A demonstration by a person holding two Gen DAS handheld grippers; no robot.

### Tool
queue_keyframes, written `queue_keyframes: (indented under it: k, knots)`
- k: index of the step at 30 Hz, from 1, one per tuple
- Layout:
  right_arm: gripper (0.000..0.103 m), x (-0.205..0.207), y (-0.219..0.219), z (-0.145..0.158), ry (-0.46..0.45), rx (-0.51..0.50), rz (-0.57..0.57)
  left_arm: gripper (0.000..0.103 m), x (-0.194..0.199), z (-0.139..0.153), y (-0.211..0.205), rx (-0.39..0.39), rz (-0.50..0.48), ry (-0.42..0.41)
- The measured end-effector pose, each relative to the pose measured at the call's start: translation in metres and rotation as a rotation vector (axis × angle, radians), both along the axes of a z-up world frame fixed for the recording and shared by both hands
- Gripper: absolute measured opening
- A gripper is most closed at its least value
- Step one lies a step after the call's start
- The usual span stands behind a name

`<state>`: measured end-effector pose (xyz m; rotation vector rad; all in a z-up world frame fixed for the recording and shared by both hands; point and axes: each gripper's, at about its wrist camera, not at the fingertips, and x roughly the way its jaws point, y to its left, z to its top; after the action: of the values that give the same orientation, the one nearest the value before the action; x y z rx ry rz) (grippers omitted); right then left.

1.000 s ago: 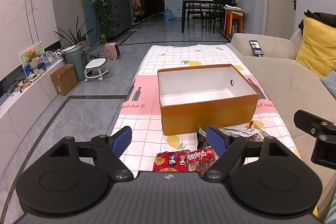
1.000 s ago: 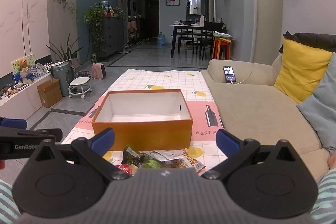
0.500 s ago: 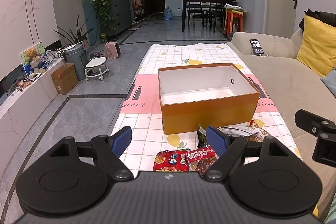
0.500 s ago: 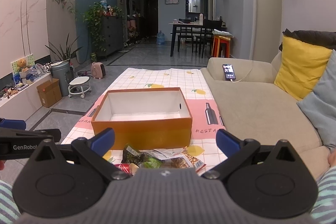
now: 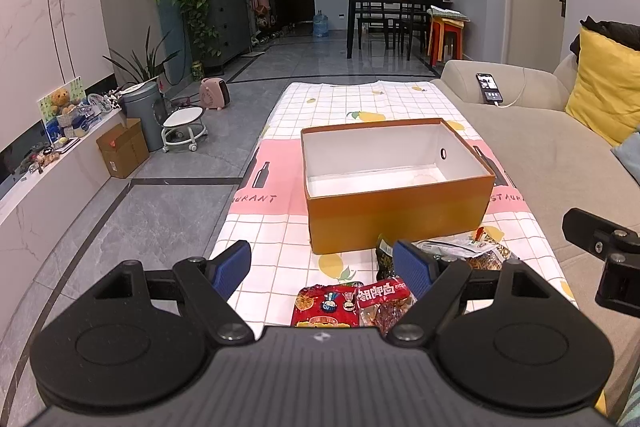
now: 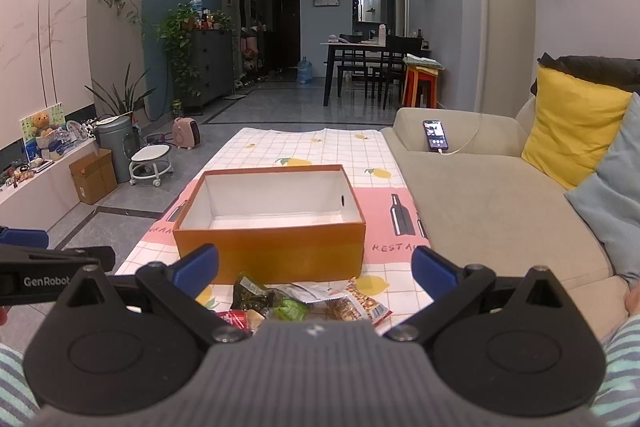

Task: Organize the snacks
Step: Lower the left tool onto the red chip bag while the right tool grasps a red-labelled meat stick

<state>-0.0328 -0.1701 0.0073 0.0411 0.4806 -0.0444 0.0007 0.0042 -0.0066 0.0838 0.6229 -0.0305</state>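
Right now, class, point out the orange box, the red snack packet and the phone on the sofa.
orange box [image 5: 400,217], left wrist view, on its near outer wall.
red snack packet [image 5: 326,307], left wrist view, on its printed front.
phone [image 6: 434,135], right wrist view, on its screen.

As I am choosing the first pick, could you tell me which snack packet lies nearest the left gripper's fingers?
The red packet with white characters, lying beside the left gripper's right fingertip; the green and clear packets lie farther toward the box.
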Motion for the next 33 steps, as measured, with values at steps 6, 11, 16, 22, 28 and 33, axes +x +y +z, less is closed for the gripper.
queue_keyframes:
  k: [6,11,16,22,28,33]
  knots:
    - [0.099,0.005,-0.001,-0.004,0.016,0.002,0.012,0.094,0.004,-0.005,0.001,-0.017,-0.035,0.025]
    - [0.092,0.02,-0.005,-0.017,0.055,0.01,0.03,0.071,0.019,-0.02,0.001,-0.055,-0.096,0.11]
    - [0.081,0.042,-0.007,-0.04,0.126,-0.006,0.035,0.061,0.039,-0.04,0.001,-0.128,-0.164,0.209]
    - [0.074,0.082,-0.012,-0.082,0.23,-0.01,0.067,0.074,0.066,-0.069,0.003,-0.115,-0.182,0.286]
    - [0.067,0.114,-0.001,-0.124,0.356,0.068,0.127,0.083,0.095,-0.099,0.018,-0.062,-0.073,0.39]
    - [0.067,0.137,0.026,-0.152,0.424,0.11,0.216,0.083,0.114,-0.121,0.035,-0.104,-0.024,0.502]
